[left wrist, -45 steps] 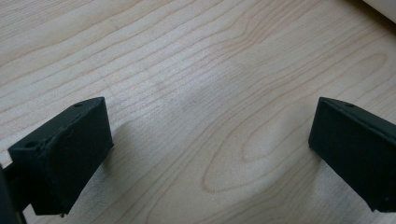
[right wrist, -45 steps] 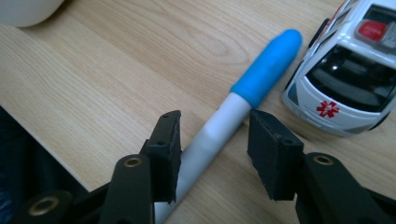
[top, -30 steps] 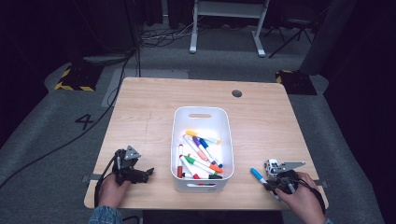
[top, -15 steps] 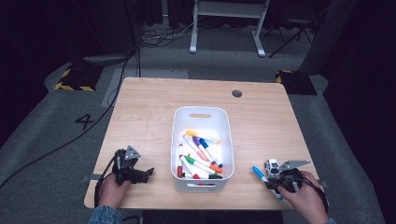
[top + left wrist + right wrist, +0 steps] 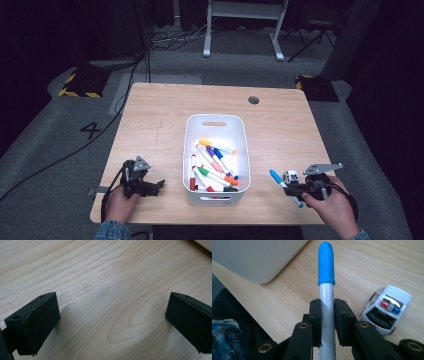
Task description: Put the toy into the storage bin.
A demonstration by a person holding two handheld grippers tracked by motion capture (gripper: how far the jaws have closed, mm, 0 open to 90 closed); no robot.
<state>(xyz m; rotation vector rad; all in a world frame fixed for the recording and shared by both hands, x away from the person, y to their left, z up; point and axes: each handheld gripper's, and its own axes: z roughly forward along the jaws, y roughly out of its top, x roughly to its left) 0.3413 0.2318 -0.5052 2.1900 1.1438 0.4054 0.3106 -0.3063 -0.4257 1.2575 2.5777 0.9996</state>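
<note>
The blue-capped white marker pen (image 5: 326,285) is clamped in the right tool (image 5: 327,315), near the white plastic bin (image 5: 216,125) of coloured markers on the wooden bench (image 5: 160,115); dropping it in remains to be done. The left tool (image 5: 110,320) is seen open and holding nothing.

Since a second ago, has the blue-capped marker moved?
Yes. The blue-capped marker, clamped in the right tongs, has lifted slightly off the table beside the toy police car.
</note>
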